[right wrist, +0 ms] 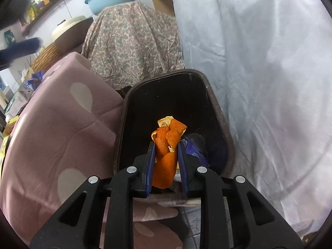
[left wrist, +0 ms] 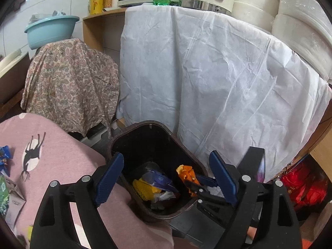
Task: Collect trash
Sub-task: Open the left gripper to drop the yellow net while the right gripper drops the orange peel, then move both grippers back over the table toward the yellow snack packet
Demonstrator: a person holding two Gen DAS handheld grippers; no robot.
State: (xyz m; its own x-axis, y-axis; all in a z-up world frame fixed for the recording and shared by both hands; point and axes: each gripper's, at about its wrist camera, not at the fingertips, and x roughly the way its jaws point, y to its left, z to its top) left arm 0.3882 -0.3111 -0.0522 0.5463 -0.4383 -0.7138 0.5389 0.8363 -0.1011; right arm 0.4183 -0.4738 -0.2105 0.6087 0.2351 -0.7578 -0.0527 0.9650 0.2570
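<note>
A dark brown trash bin (left wrist: 116,143) stands on the floor beside a pink-covered table; it also shows in the right wrist view (right wrist: 128,95). Inside lie wrappers, a yellow net (left wrist: 143,188) and a blue packet (left wrist: 159,178). My right gripper (right wrist: 165,147) is shut on orange peel (right wrist: 166,161) and holds it over the bin's mouth. That peel (left wrist: 185,173) and the right gripper's fingers (left wrist: 204,180) show in the left wrist view. My left gripper (left wrist: 167,173) is open and empty above the bin.
The pink tablecloth (left wrist: 51,155) carries a blue wrapper (left wrist: 5,157) and a carton (left wrist: 12,199) at the left. A white sheet (left wrist: 217,83) hangs behind the bin. A paisley cloth (left wrist: 70,83) covers something beside it. A red bag (left wrist: 300,184) lies at right.
</note>
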